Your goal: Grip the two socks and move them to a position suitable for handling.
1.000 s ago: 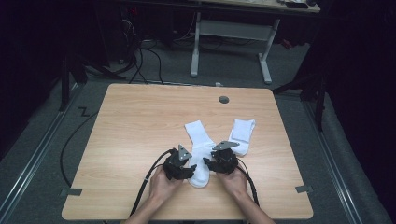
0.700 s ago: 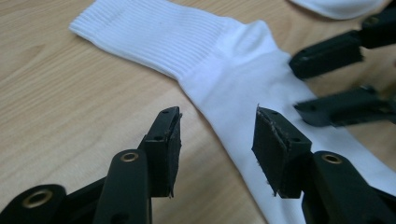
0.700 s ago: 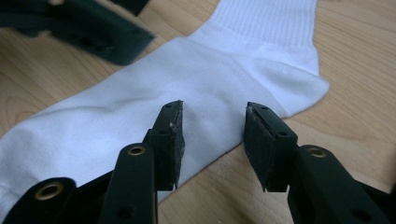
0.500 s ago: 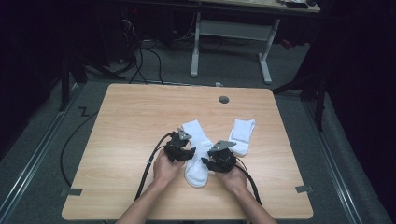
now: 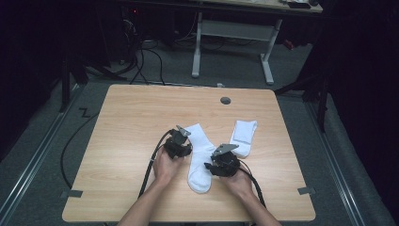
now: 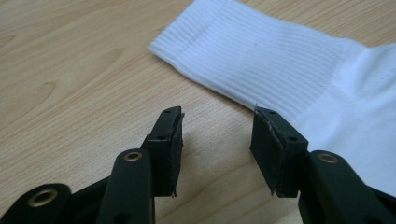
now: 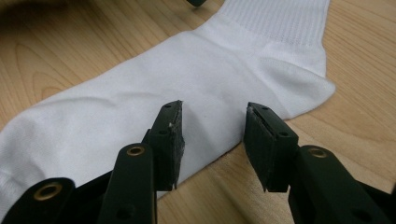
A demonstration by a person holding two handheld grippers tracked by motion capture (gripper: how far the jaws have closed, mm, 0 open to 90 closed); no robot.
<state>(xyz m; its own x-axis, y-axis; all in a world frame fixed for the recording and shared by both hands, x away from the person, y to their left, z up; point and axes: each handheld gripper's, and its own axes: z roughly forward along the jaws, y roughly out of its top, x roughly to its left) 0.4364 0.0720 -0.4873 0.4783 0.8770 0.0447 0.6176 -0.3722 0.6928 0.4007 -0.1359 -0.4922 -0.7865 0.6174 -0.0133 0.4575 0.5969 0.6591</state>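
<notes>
High view: wooden table [image 5: 122,122], two white socks on it. Long sock [image 5: 200,153] lies flat between both grippers; folded sock [image 5: 244,134] just beyond the right gripper [image 5: 221,162], apart from it. Left gripper [image 5: 178,143] jaws have just been closing, now part open and empty, cuff edge just past the right-hand jaw tip. Right gripper jaws have just been opening a little, part open astride the sock's edge near the heel, pads not pressing.
</notes>
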